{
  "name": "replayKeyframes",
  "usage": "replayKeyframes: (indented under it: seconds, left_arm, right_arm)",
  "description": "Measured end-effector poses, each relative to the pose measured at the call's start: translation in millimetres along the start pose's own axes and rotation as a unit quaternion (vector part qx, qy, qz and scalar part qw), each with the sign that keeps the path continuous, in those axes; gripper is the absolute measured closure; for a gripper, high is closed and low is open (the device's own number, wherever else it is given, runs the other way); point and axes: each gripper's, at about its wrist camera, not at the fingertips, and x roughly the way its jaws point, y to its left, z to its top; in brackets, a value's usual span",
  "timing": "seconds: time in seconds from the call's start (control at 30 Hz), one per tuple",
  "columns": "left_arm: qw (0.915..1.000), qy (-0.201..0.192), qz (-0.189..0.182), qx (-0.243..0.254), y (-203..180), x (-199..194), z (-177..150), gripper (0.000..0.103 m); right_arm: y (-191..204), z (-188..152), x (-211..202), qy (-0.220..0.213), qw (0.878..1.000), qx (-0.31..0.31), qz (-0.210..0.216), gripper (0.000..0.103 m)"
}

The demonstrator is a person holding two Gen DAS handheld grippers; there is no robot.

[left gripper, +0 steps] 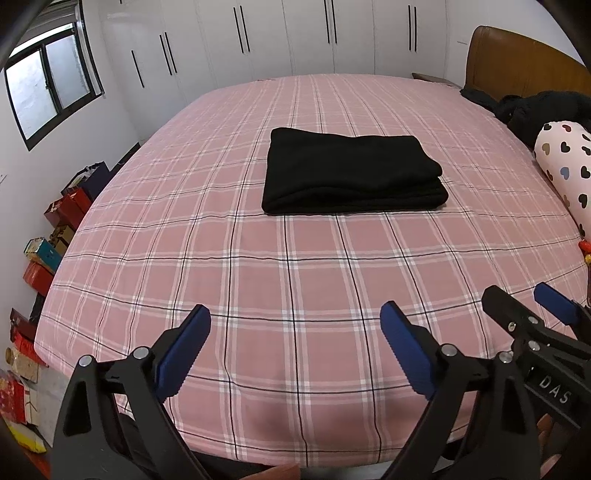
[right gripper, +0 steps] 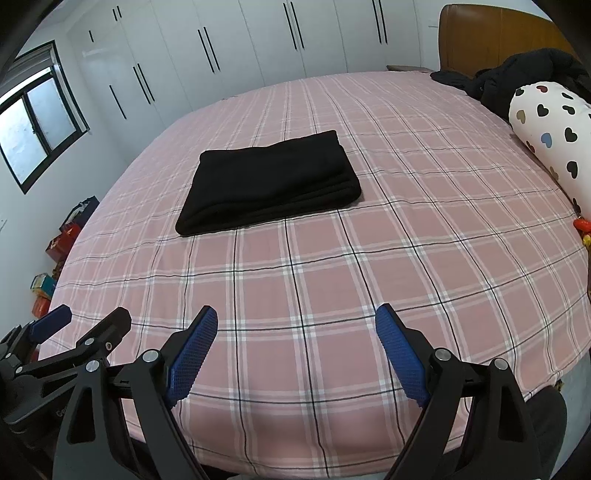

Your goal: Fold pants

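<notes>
The black pants [left gripper: 351,173] lie folded into a flat rectangular stack in the middle of the pink plaid bed [left gripper: 295,295]; they also show in the right wrist view [right gripper: 269,182]. My left gripper [left gripper: 295,314] is open and empty, held over the bed's near edge, well short of the pants. My right gripper [right gripper: 297,314] is open and empty too, beside the left one. Each gripper shows in the other's view: the right one [left gripper: 524,299] at the lower right, the left one [right gripper: 92,317] at the lower left.
A heart-print bolster pillow [right gripper: 554,136] and a pile of black clothes [right gripper: 524,77] lie at the bed's right end by the brown headboard [left gripper: 524,62]. Boxes and bags [left gripper: 48,236] line the floor left of the bed. White wardrobes [left gripper: 295,33] stand behind.
</notes>
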Motion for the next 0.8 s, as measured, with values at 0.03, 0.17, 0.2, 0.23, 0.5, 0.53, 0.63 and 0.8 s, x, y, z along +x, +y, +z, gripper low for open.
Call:
replayKeyframes:
  seconds: [0.03,0.17,0.2,0.23,0.5,0.53,0.63,0.8]
  left_arm:
    - [1.0,0.001,0.0,0.001,0,0,0,0.012]
    - [1.0,0.0,0.001,-0.001,0,0,0,0.012]
    - [1.0,0.0,0.0,-0.001,0,0,0,0.012]
    - [1.0,0.0,-0.001,-0.002,0,0,-1,0.012]
    - [0.9991,-0.016,-0.029,-0.027,9,-3,-5,0.011]
    - [0.9988,-0.017,-0.035,-0.03,11,-4,-4,0.011]
    - [0.9991,-0.025,-0.024,-0.026,10,-4,-4,0.011]
    - [0.9998,-0.005,0.0,-0.02,10,2,-5,0.012]
  right_arm:
    - [-1,0,0,0.0,1.0,0.0,0.0,0.017]
    - [-1,0,0,0.002,1.0,-0.002,0.0,0.017]
    - [-1,0,1,0.002,1.0,-0.003,0.0,0.017]
    - [-1,0,1,0.002,1.0,-0.003,0.0,0.017]
    - [-3,0,1,0.004,1.0,0.0,0.001,0.017]
    - [-2,0,1,0.004,1.0,-0.002,0.001,0.017]
    - [-1,-1,1,0.003,1.0,-0.006,0.001,0.017]
    - [-1,-1,2,0.005,1.0,-0.005,0.0,0.017]
